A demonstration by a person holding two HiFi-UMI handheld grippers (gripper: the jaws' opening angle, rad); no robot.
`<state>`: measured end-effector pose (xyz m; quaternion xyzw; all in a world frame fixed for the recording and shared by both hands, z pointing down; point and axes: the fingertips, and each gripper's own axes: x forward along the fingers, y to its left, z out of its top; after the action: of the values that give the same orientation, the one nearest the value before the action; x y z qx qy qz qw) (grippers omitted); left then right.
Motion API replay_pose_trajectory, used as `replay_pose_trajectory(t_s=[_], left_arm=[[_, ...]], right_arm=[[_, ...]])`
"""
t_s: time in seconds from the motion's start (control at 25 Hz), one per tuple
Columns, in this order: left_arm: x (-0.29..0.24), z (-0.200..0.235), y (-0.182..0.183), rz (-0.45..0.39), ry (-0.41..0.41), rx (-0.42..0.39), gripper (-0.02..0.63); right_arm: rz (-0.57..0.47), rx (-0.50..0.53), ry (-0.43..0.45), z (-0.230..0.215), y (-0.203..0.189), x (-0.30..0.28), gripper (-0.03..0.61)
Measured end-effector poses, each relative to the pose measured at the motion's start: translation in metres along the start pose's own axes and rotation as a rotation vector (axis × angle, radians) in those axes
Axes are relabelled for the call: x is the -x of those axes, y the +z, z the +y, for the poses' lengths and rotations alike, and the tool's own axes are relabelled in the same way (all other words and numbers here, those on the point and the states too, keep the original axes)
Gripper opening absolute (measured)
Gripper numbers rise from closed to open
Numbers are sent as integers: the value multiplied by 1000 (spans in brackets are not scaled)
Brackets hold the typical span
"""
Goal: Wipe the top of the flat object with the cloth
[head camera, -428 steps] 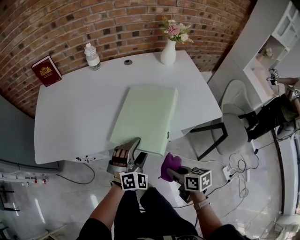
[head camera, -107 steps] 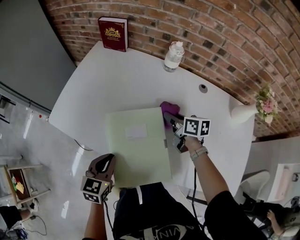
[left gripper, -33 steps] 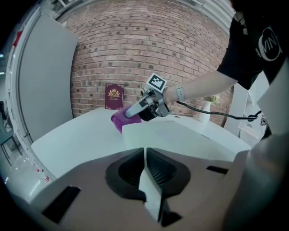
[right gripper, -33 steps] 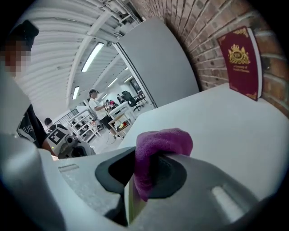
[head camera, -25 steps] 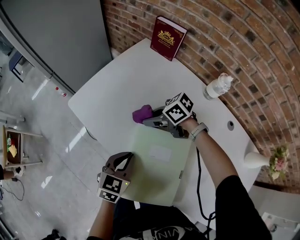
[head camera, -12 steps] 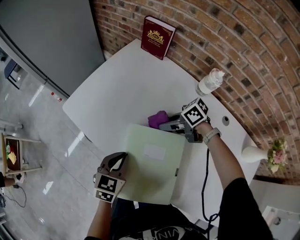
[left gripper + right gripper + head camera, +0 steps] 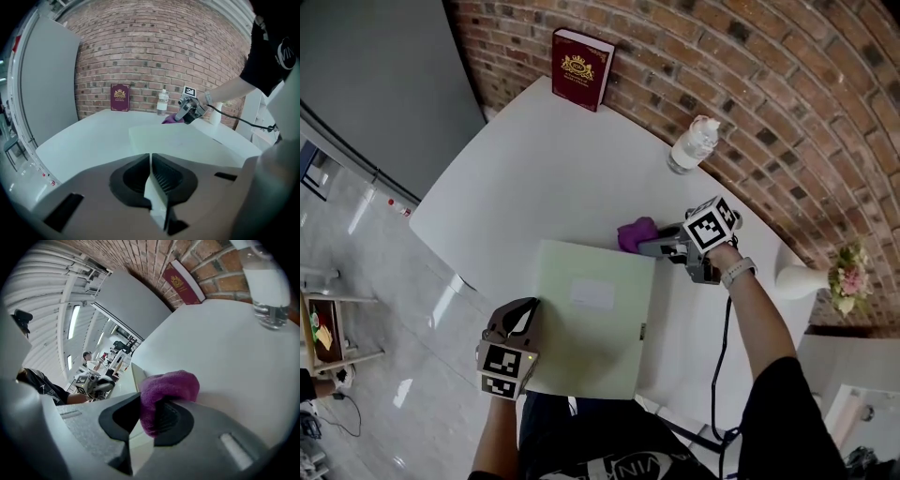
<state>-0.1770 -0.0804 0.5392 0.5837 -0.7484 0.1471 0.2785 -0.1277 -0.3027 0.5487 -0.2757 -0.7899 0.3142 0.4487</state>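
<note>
The right gripper (image 7: 649, 247) is clamped on the purple cloth (image 7: 635, 232), which bulges from its jaws at the 1 o'clock corner of the pale green flat object (image 7: 591, 323) on the white table (image 7: 516, 178). The left gripper (image 7: 525, 309), jaws fully together, sits at the object's 8 o'clock edge. Beyond, at 1 o'clock, a bottle (image 7: 692, 145) holds clear water. At 3 o'clock, a vase (image 7: 795, 279) holds flowers (image 7: 847, 279).

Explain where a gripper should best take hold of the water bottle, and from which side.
Probably best: take the bottle around its round body at about mid-height, coming in level from the open table side. It stands upright close to the brick wall, so the wall side looks blocked, and its cylinder shape suits a sideways pinch rather than one from above.
</note>
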Motion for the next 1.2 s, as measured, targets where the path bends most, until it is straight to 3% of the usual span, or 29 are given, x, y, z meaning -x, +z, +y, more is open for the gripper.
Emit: replay_pose_trajectory(t_s=[0.16,0.28,0.44,0.6,0.8,1.2], left_arm=[[-1,1,0,-14,-17,4,21],[0,2,-3,-21,-51,56,21],[8,8,2,-83,-58,97,21],[24,17,15,-129,-53,65,21],[49,20,53,-240,-95,22,21],[115,12,118,-434,-144,-44,21]], right_arm=[[-75,-24,-88,-9,-12,20,61],[-147,-27,-209,-16,-20,41,61],[-328,-47,-337,-5,-29,71,63],[-525,-20,-444,32,-38,98,62],[-681,86,-562,101,-48,107,62],[-858,296,-799,235,-63,98,62]])
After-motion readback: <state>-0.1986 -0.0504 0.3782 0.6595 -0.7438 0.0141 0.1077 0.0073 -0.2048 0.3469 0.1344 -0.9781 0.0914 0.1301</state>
